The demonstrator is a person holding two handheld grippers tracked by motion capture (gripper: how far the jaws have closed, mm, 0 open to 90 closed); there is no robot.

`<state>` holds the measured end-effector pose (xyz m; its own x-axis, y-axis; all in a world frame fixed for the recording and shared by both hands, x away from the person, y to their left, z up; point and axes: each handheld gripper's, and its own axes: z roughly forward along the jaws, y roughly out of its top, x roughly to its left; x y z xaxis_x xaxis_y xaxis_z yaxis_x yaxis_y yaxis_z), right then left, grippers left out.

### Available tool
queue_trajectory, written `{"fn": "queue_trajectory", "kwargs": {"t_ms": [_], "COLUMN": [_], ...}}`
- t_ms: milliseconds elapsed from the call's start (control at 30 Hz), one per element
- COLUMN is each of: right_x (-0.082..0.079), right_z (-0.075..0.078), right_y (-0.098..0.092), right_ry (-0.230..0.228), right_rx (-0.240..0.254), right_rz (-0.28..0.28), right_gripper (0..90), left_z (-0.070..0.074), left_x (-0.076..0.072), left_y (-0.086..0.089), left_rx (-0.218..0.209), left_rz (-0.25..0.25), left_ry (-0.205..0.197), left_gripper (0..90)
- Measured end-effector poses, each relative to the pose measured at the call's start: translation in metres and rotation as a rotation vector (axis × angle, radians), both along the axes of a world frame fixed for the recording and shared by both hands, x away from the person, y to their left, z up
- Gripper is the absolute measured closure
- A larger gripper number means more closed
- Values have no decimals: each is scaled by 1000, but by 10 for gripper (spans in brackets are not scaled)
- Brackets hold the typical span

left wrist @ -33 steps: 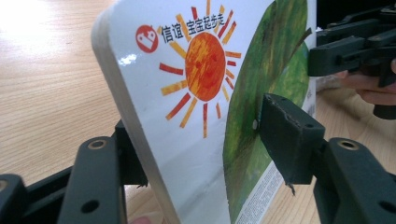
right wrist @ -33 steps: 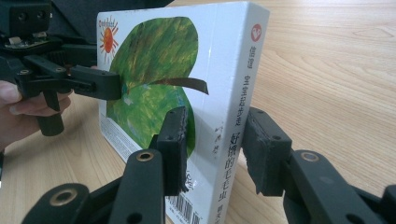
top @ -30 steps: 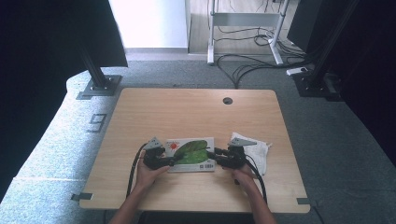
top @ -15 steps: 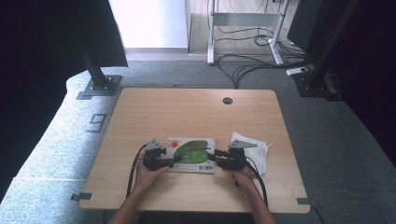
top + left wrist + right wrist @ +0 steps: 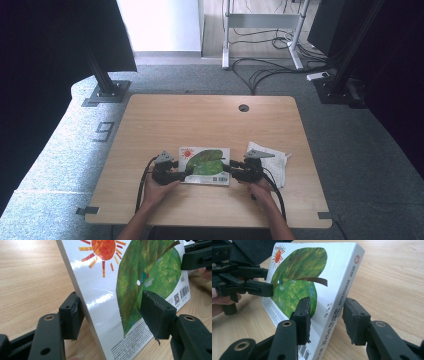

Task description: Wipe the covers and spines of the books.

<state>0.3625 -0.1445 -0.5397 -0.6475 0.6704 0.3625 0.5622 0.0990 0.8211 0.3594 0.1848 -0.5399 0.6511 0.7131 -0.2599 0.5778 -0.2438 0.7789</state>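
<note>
Book point(image 5: 206, 165), left tongs point(image 5: 111, 315) apparently gripping, right tongs point(image 5: 325, 320) straddling

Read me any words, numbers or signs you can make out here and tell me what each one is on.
"9": grey mark on the floor left of the table.
Chinese characters down the book spine, ending "好饿的毛毛虫"; the smaller ones above are too blurred.
Red round logo at the spine's top: unreadable.
Fine print, barcode and QR code on the book's cover: too small to read.
</note>
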Motion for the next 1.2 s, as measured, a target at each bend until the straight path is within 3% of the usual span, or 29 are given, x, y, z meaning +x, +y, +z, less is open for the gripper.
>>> {"fn": "queue_trajectory", "kwargs": {"t_ms": [333, 433, 733, 967, 1033, 1067, 1200], "right_x": [9, 11, 14, 13, 10, 10, 10], "right_z": [-6, -8, -8, -3, 0, 0, -2], "right_y": [4, 4, 10, 18, 23, 24, 25], "right_ry": [71, 101, 140, 116, 49, 60, 64], "right_rx": [-19, -10, -71, -144, -263, -249, -246], "right_rz": [-20, -24, -32, -58, -105, -80, -78], "right_gripper": [507, 497, 415, 374, 411, 400, 397], "left_z": [-5, -6, -8, -8, -9, -9, -8], "left_x": [11, 12, 15, 15, 16, 16, 16], "left_y": [1, 0, 0, 1, 3, 3, 2], "left_rx": [-24, -15, -12, -19, -41, -42, -42], "left_rz": [15, 22, 28, 29, 26, 25, 27], "left_ry": [82, 89, 106, 110, 127, 125, 127], "left_gripper": [350, 343, 329, 330, 317, 333, 329]}}
